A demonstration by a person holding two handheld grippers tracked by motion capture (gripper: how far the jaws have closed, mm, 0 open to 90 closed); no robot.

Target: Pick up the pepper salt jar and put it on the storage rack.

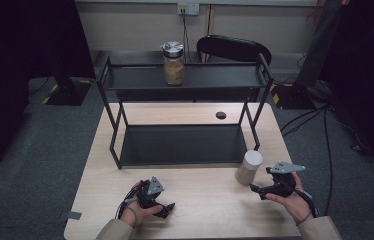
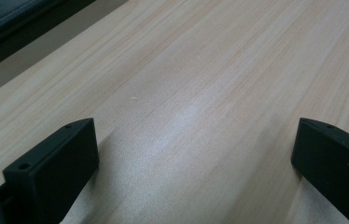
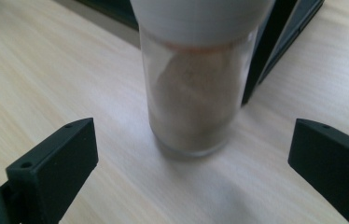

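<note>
Your right hand-held gripper (image 1: 256,189) gapes wide, empty, before the white-capped jar (image 1: 248,167) near the desk's (image 1: 200,210) right edge; your left hand-held gripper (image 1: 167,207) gapes empty too.

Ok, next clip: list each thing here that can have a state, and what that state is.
Left gripper: open, empty, over bare table.
Right gripper: open, jaws apart on either side of the white-capped jar, not touching it.
White-capped jar: upright on the table, capped, brown powder inside.
Metal-lidded jar: upright on the rack's top shelf, lid on, partly filled.
Rack: standing; lower shelf empty.
</note>
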